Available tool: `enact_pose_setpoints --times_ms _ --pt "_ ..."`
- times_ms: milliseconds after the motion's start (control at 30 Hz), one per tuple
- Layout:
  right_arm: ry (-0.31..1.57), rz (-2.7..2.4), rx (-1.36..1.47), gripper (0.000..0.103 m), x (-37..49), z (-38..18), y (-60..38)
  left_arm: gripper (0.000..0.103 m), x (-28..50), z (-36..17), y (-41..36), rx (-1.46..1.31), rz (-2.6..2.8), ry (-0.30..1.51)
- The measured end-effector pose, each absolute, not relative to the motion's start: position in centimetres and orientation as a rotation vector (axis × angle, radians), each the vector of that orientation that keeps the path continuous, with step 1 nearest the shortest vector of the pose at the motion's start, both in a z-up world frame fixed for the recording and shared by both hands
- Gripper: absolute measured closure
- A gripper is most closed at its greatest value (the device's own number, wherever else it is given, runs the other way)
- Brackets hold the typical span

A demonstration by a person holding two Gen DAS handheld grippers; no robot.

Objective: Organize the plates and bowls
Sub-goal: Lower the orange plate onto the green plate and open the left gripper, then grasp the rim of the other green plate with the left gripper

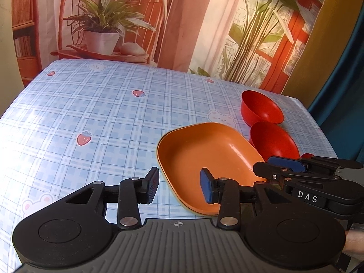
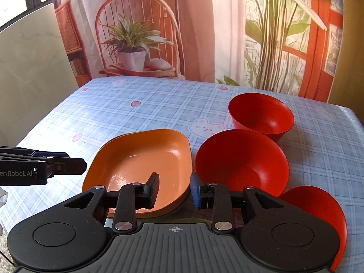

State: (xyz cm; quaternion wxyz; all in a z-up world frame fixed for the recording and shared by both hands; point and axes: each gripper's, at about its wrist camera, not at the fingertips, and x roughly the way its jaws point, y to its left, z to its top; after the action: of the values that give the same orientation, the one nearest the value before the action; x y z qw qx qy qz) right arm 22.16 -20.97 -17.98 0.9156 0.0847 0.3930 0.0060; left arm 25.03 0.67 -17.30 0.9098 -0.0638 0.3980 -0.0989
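Note:
An orange rounded-square plate [image 1: 204,154] [image 2: 145,159] lies on the table near its front edge; a second plate seems stacked under it. Three red bowls stand to its right: a far one [image 2: 261,116] [image 1: 261,110], a middle one [image 2: 241,161] [image 1: 273,141], and a near one [image 2: 318,207]. My left gripper [image 1: 179,185] is open and empty, its jaws straddling the plate's near left rim. My right gripper [image 2: 175,190] is open and empty over the plate's near right rim, and it shows from the side in the left wrist view [image 1: 279,167].
The table has a blue plaid cloth [image 1: 91,113] with strawberry and bear prints. A printed backdrop [image 2: 182,34] of a chair, plants and a window hangs behind the far edge. The left gripper shows side-on in the right wrist view [image 2: 56,166].

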Motion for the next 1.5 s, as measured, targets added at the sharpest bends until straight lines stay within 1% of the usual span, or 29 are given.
enact_pose_setpoints --times_ms 333,767,833,967,1233,1300,1500 --pt "0.769 0.007 0.182 0.075 17.7 -17.7 -20.7 0.062 21.8 -18.1 -1.7 -0.177 -0.295 0.864" --pt "0.773 -0.033 0.216 0.075 14.0 -18.9 -21.6 0.067 20.6 -21.8 -4.1 -0.175 -0.36 0.989" --pt "0.77 -0.038 0.212 0.075 13.8 -18.9 -21.7 0.068 20.6 -22.3 -4.3 -0.182 -0.358 1.009" --pt "0.765 -0.051 0.205 0.075 13.6 -18.9 -21.9 0.079 20.4 -23.3 -4.3 -0.199 -0.36 1.039" --pt "0.754 -0.096 0.199 0.075 12.9 -19.1 -22.7 0.08 19.9 -23.7 -3.9 -0.222 -0.348 1.042" --pt "0.754 -0.1 0.199 0.078 12.8 -19.2 -23.0 0.08 20.2 -23.8 -3.9 -0.236 -0.35 1.042" --pt "0.743 -0.119 0.193 0.078 12.7 -19.0 -23.4 0.081 20.1 -23.9 -3.9 -0.233 -0.346 1.042"
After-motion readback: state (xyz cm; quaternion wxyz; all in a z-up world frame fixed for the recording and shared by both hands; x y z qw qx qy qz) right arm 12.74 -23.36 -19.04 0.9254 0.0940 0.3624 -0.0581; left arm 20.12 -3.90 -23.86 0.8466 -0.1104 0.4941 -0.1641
